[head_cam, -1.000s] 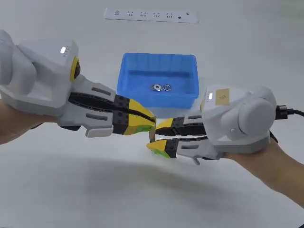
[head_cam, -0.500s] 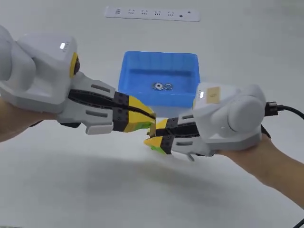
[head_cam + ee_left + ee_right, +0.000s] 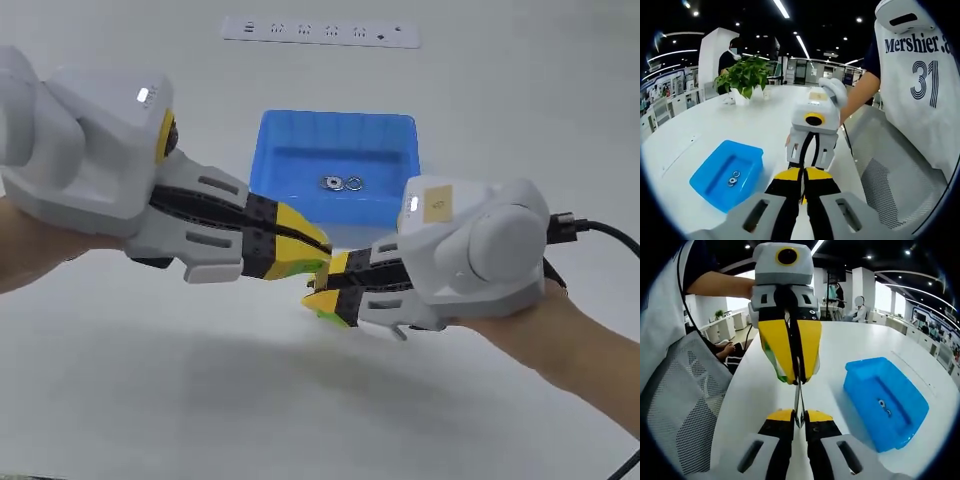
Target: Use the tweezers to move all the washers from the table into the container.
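Note:
A blue container [image 3: 338, 165] stands on the white table [image 3: 200, 400] with two washers [image 3: 341, 183] lying in it. In front of it my two grippers meet tip to tip. My left gripper [image 3: 318, 255] comes in from the left, my right gripper [image 3: 315, 297] from the right. The thin metal tweezers [image 3: 798, 395] run between them, with the jaws of my right gripper [image 3: 798, 415] and of my left gripper [image 3: 796, 380] both closed on them. In the left gripper view the container [image 3: 727, 172] lies to the left of my left gripper [image 3: 803, 174].
A white power strip [image 3: 320, 30] lies at the table's far edge. A black cable [image 3: 600, 235] trails from the right gripper. A potted plant [image 3: 742, 75] stands far off on the table. A mesh chair [image 3: 890, 170] sits beside the table.
The right gripper's jaws, open a second ago around the tweezers hanging from the left gripper, have closed on them. Both grippers have drawn slightly closer together.

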Action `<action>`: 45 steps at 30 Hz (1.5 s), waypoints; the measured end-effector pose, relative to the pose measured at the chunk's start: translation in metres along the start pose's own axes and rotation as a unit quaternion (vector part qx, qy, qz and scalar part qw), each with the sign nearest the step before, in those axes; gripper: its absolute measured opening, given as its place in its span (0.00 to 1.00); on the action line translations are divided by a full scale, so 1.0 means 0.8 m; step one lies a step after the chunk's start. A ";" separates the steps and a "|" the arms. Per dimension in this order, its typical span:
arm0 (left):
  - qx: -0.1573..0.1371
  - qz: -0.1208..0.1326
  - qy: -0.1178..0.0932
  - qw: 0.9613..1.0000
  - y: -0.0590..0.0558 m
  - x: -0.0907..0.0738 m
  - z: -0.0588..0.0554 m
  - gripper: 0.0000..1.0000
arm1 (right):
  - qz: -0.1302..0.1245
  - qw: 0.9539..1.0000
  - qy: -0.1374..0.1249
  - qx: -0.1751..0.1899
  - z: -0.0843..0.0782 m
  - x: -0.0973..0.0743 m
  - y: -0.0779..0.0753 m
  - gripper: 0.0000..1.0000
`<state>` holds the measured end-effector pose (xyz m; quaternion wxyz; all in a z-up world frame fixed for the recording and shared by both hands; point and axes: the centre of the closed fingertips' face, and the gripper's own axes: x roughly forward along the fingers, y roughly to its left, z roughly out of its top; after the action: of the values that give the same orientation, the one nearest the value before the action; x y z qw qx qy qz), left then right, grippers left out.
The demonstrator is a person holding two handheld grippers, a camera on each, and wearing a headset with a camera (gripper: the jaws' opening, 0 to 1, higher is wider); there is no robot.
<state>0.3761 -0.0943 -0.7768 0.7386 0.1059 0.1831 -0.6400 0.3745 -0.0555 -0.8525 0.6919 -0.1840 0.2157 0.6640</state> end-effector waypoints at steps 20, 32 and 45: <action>0.018 -0.004 -0.005 1.000 -0.007 -0.008 0.010 0.05 | -0.032 0.999 -0.003 -0.019 0.006 -0.019 0.000 0.11; 0.021 -0.011 -0.009 1.000 -0.006 0.004 0.015 0.05 | -0.058 0.998 -0.002 -0.012 -0.002 -0.031 -0.008 0.12; 0.016 -0.014 -0.001 1.000 0.001 0.011 0.009 0.05 | -0.052 0.999 0.000 0.001 -0.009 -0.021 -0.015 0.12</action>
<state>0.3786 -0.1047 -0.7741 0.7282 0.1144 0.1732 -0.6532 0.3856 -0.0738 -0.8500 0.7258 -0.1942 0.2069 0.6267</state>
